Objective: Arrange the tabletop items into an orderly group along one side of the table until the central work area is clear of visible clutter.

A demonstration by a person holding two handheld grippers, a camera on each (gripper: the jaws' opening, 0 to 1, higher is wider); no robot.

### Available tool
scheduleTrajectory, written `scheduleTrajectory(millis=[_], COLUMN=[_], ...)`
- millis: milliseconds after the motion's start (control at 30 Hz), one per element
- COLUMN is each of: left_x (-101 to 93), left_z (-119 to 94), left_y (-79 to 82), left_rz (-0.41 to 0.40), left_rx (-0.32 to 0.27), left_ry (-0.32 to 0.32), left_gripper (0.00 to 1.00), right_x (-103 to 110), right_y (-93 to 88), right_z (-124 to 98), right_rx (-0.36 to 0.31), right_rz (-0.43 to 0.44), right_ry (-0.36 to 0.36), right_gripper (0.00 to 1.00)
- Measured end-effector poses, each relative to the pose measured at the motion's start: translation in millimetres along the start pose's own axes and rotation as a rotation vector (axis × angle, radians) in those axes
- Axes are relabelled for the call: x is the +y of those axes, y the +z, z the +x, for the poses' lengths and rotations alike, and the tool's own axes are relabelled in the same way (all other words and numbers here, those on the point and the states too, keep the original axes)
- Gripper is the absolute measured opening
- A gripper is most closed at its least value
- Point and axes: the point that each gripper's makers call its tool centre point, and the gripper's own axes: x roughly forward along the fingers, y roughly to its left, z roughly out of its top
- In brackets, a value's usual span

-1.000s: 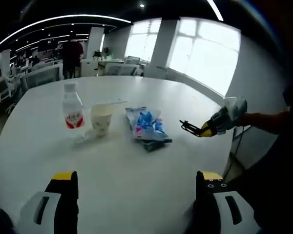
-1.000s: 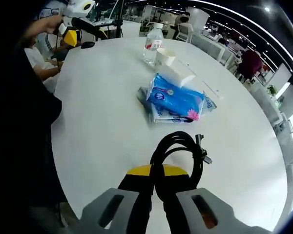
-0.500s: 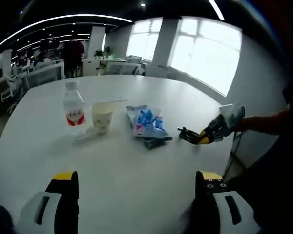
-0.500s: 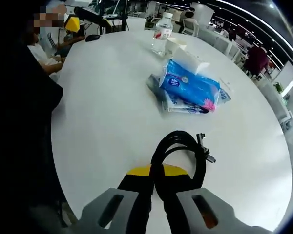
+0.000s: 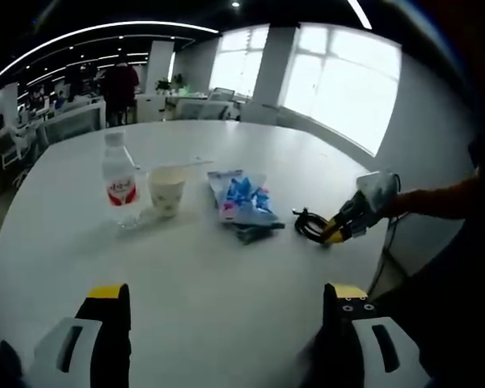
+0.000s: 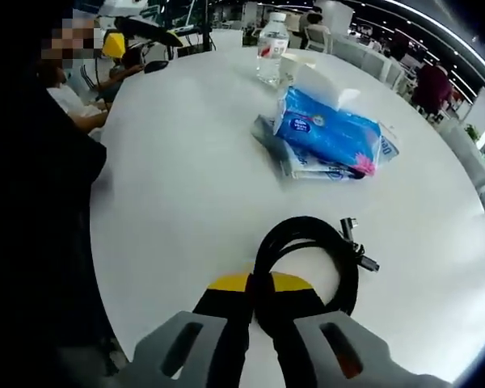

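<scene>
The broad round white table (image 5: 226, 291) carries everything. Its middle is bare, and the items stand in a loose row toward the far edge, seen from the left gripper view.

Next in size is the blue and white soft tissue pack (image 6: 331, 137), lying on a flat dark-edged packet. Beside it stand the cream paper cup (image 5: 167, 191) and the clear plastic water bottle with a red label (image 5: 120, 179), close together but apart. A thin white strip lies behind the cup; I cannot tell what it is.

The coiled black cable (image 6: 307, 259) is the piece in hand, and hangs low over the table near the tissue pack, at the table's right edge in the left gripper view.

To do this step well, I judge the coil should be lowered flat just beside the tissue pack, in line with the row, plug end tucked inward so it does not spring loose on release.

The right gripper (image 6: 255, 303) is clamped on the cable, jaws nearly together with the loop pinched between them. The left gripper (image 5: 226, 303) stands wide apart above the near edge, holding and touching nothing.
</scene>
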Motion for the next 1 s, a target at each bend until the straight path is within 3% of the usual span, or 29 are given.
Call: scheduleTrajectory(millis=[300, 500, 700, 1000], left_x=[-5.7, -9.9, -14.3, -23.8], left_z=[8.2, 16.4, 21.7, 26.5], left_y=[5.4, 11.5, 15.5, 18.2], left_rz=[-0.003, -0.010, -0.036, -0.070], left_rx=[0.006, 0.001, -0.008, -0.007], left_ry=[-0.011, -0.014, -0.005, -0.002], left_gripper=[0.97, 0.97, 0.97, 0.93], right_x=[-1.3, -7.2, -27.4, -50.8], right_y=[4.2, 19.2, 31.2, 43.6], right_z=[-1.0, -15.2, -26.9, -38.7], right_rx=[-0.022, -0.082, -0.155, -0.201], right_rz=[0.032, 0.113, 0.181, 0.207], right_ry=[0.012, 0.005, -0.035, -0.060], right_gripper=[0.07, 0.15, 0.28, 0.40])
